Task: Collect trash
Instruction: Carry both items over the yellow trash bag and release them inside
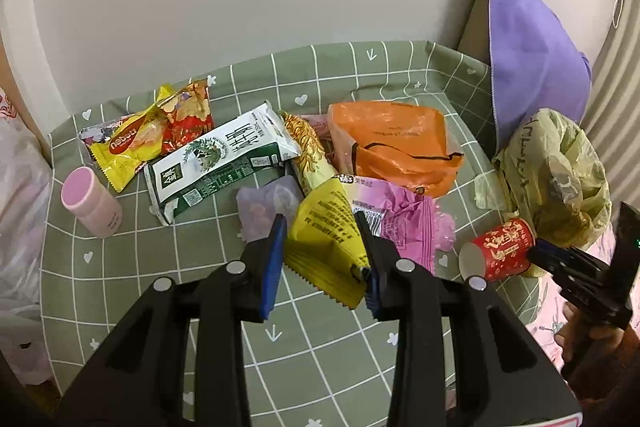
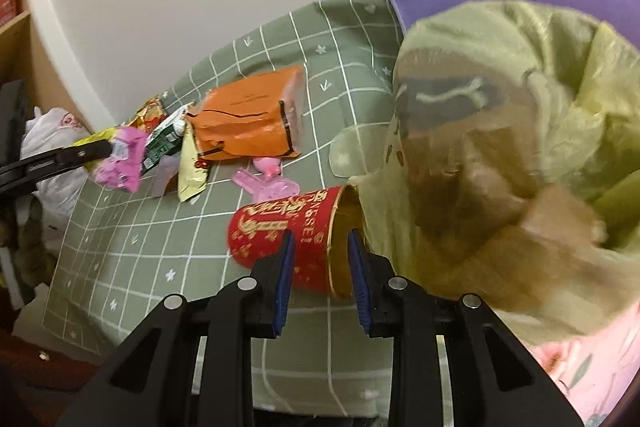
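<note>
Two grippers are busy. The right gripper (image 2: pixel 320 247), jaws part-open, straddles the rim of the red paper cup (image 2: pixel 288 231), pads not visibly pressing. The cup lies on its side at the worktop's right edge, mouth toward the yellow-green bag (image 2: pixel 500 147) just beside it — brownish waste already inside. The left gripper (image 1: pixel 322 239) holds the yellow-and-pink wrapper (image 1: pixel 332 227) above the worktop's middle.

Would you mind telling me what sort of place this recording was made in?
Probably a bedroom or other small room at home: a checked green tablecloth strewn with snack wrappers, a purple towel, and floral pink bedding beside it.
</note>
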